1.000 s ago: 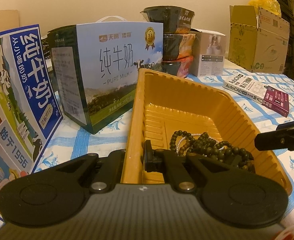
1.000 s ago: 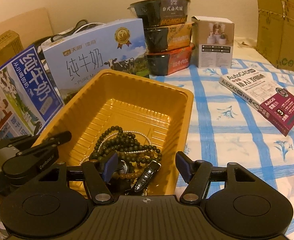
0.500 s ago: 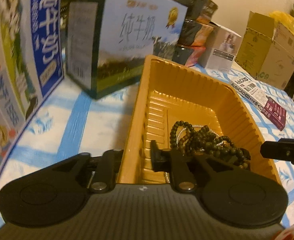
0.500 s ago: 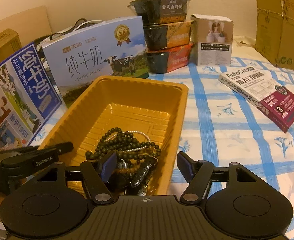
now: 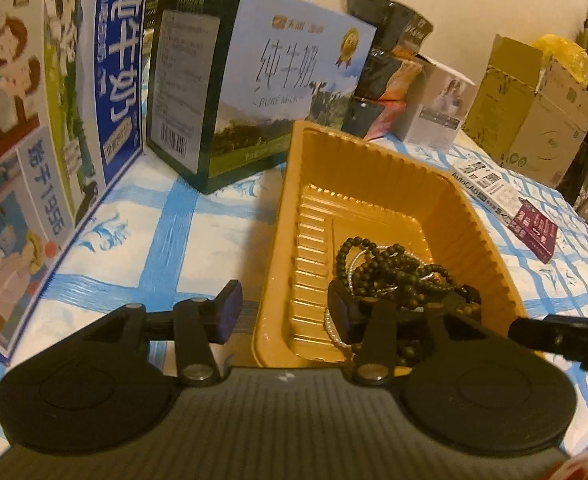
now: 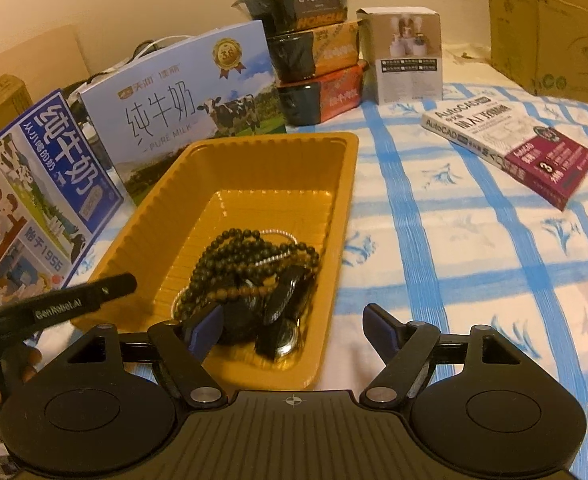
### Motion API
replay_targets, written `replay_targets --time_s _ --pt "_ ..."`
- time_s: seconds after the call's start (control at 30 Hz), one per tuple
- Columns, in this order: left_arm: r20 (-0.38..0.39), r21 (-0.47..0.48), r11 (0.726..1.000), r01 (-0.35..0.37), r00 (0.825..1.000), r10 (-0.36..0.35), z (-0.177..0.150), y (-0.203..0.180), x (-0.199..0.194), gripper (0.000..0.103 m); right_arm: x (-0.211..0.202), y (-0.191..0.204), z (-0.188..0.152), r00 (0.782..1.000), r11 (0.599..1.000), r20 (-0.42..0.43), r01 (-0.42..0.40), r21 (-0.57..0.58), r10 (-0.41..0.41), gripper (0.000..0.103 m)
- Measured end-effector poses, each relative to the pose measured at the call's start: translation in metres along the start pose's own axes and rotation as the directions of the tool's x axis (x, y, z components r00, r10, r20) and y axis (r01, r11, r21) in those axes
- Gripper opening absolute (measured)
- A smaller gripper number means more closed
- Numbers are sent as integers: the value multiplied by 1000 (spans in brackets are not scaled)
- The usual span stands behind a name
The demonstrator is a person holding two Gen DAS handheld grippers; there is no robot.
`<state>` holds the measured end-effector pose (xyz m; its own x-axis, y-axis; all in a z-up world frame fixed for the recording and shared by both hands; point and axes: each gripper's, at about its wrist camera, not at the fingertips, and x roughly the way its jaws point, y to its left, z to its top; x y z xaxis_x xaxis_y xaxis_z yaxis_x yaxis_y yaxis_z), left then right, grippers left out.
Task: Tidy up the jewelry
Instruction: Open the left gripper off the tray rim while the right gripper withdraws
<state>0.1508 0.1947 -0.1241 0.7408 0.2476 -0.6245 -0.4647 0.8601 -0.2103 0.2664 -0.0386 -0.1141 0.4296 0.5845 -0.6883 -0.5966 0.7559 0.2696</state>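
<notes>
We take the yellow tray (image 5: 490, 236) as our landmark. It sits on the blue-checked cloth (image 6: 454, 240), and the jewelry (image 6: 253, 264), a tangle of dark bead strands with a thin pale chain and some darker pieces, lies heaped at the tray's near end.

Our left gripper (image 5: 283, 308) straddles the tray's near left wall: one pad is outside the tray over the cloth, the other inside just beside the beads. Its jaws are opening and no longer press on the wall between them.

Our right gripper (image 6: 291, 326) straddles the tray's near right wall, one finger inside the tray against the jewelry heap, the other outside over the cloth. Its jaws are opening too, wide apart and gripping nothing.
</notes>
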Motion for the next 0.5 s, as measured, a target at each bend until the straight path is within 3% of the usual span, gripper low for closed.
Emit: replay_targets --time_s 0.33,0.5 --pt "39 126 992 -24 999 19 0 -15 -51 57 -41 -2 -21 998 988 8 54 143 -55 77" --pt "4 169 986 -2 1000 1 4 -27 -77 63 -63 5 -27 998 987 -10 56 151 -56 77"
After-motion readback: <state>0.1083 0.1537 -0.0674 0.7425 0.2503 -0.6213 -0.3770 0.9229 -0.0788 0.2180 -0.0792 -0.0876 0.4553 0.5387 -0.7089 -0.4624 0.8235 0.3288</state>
